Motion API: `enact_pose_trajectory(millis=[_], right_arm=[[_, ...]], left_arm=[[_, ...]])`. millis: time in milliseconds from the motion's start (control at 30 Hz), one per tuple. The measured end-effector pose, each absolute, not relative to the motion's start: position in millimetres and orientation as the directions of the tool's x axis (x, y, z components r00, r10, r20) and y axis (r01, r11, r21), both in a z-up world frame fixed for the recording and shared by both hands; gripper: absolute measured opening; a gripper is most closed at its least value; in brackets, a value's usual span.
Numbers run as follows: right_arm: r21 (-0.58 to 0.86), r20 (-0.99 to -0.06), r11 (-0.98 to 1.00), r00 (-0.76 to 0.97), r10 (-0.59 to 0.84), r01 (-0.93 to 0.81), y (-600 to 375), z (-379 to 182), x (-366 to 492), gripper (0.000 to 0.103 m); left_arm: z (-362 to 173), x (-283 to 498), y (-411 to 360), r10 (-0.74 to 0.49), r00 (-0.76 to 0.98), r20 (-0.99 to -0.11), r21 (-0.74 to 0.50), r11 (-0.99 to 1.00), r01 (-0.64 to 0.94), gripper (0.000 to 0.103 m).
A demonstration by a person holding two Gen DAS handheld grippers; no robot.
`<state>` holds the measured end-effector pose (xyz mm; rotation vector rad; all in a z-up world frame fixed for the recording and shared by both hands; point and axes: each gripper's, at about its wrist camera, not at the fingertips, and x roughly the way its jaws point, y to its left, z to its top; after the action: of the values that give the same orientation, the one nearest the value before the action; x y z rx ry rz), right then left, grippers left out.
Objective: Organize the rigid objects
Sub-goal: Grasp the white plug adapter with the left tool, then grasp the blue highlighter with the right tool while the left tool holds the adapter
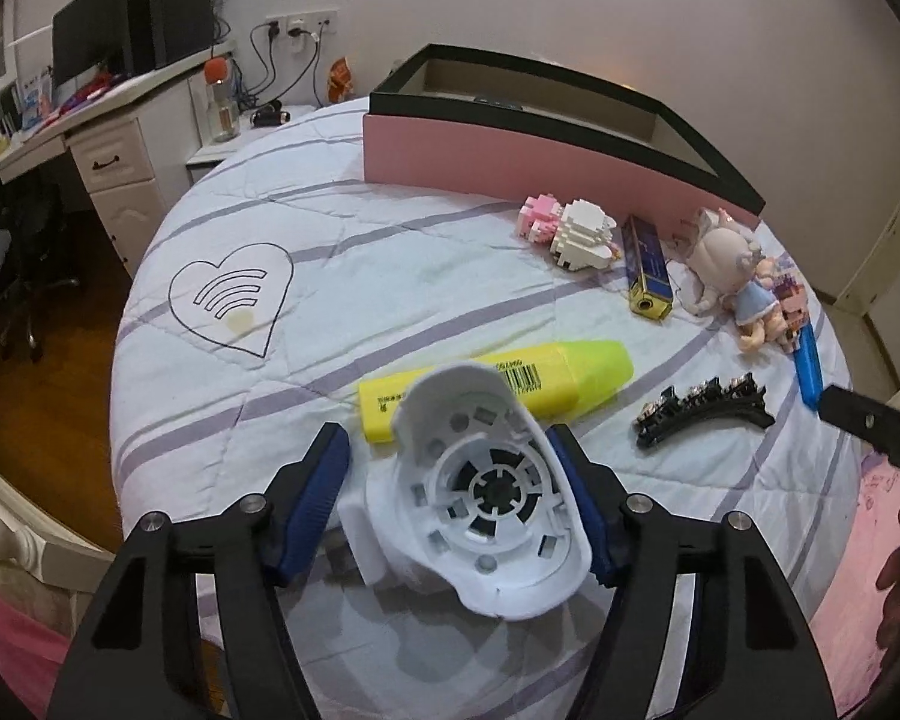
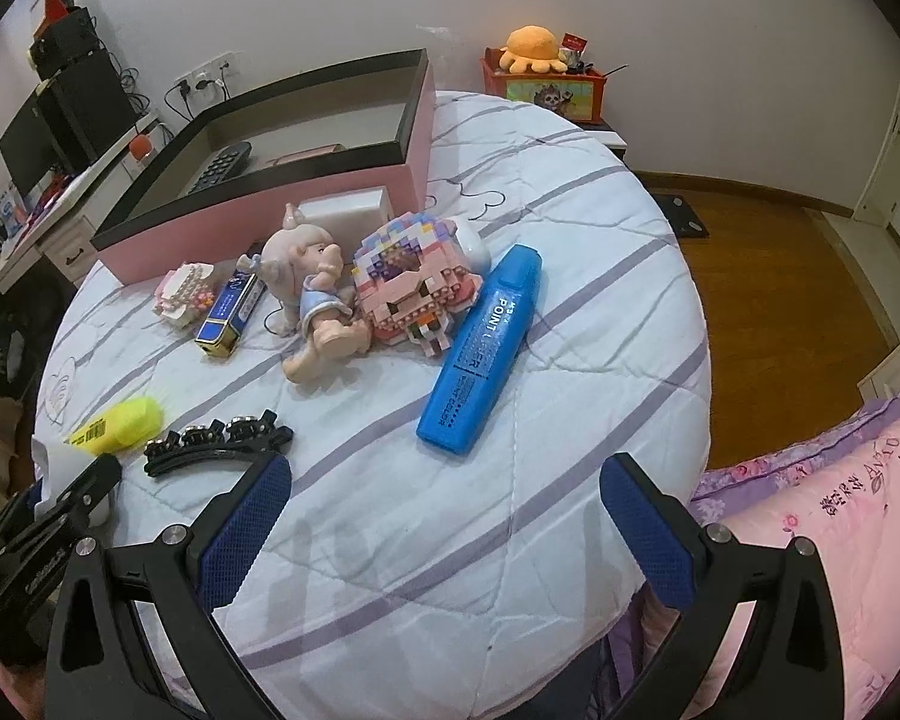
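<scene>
On the quilted white bedspread with lilac stripes (image 2: pixel 450 540), the left gripper (image 1: pixel 450 468) straddles a white moulded plastic shell with a round slotted hub inside (image 1: pixel 486 492). Its right blue pad appears to touch the shell's rim, while the left blue pad (image 1: pixel 318 492) stands apart from the shell, so the tongs are not clenched on it. Just beyond the shell lies a fat yellow highlighter with a barcode (image 1: pixel 498 387), and to its right a black curved hair clip set with small stones (image 1: pixel 702 411). The right gripper (image 2: pixel 444 516) hangs released over bare bedspread, its pads wide apart with nothing between them. Just beyond it a blue highlighter pen (image 2: pixel 486 354) lies slantwise. Farther off sit a pink and white block figure with a pixelled face (image 2: pixel 414 294), a pale doll in a blue dress (image 2: pixel 318 300) lying just left of it, a blue and gold rectangular tin (image 2: pixel 231 315), and a small pink and white brick model (image 2: pixel 186 294). At the far side stands an open pink box with a black rim (image 2: pixel 258 222), holding a black remote control (image 2: pixel 219 168).
</scene>
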<state>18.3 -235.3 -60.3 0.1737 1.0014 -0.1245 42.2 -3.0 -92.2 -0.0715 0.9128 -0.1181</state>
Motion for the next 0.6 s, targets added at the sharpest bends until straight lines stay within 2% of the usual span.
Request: enact_pose_trajectory(millis=[33,100,133,200,367,600], right_arm=[[0.087,-0.846,0.979,0.533,-0.024,0.182,-234.6,-60.6,18.9,0.103],[0.084,-0.848,0.98,0.53,-0.025,0.182,-234.3,-61.4,19.2,0.103],[0.084,-0.849,0.98,0.528,-0.025,0.182,-234.1,-61.9,19.5,0.103],[0.081,-0.85,0.98,0.526,-0.027,0.182,-234.0,-63.0,20.8,0.103],[0.073,-0.85,0.981,0.525,-0.032,0.179,-232.6,-63.2,23.5,0.103],[0.062,-0.848,0.98,0.527,-0.049,0.191,-231.4,-63.3,29.9,0.103]], left_arm=[[-92.0,40.4,-3.2,-0.127,0.604,-0.787,-0.104,0.992,0.072,0.072],[-92.8,37.2,-3.9,-0.116,0.6,-0.792,-0.092,0.993,0.071,0.085],[-93.8,35.2,-3.5,-0.111,0.599,-0.793,-0.088,0.994,0.068,0.087],[-95.2,32.9,-3.8,-0.108,0.604,-0.789,-0.08,0.994,0.072,0.085],[-92.1,35.6,-3.2,-0.1,0.603,-0.791,-0.069,0.995,0.074,0.065],[-88.9,37.6,-0.9,-0.114,0.594,-0.796,-0.076,0.993,0.088,0.065]])
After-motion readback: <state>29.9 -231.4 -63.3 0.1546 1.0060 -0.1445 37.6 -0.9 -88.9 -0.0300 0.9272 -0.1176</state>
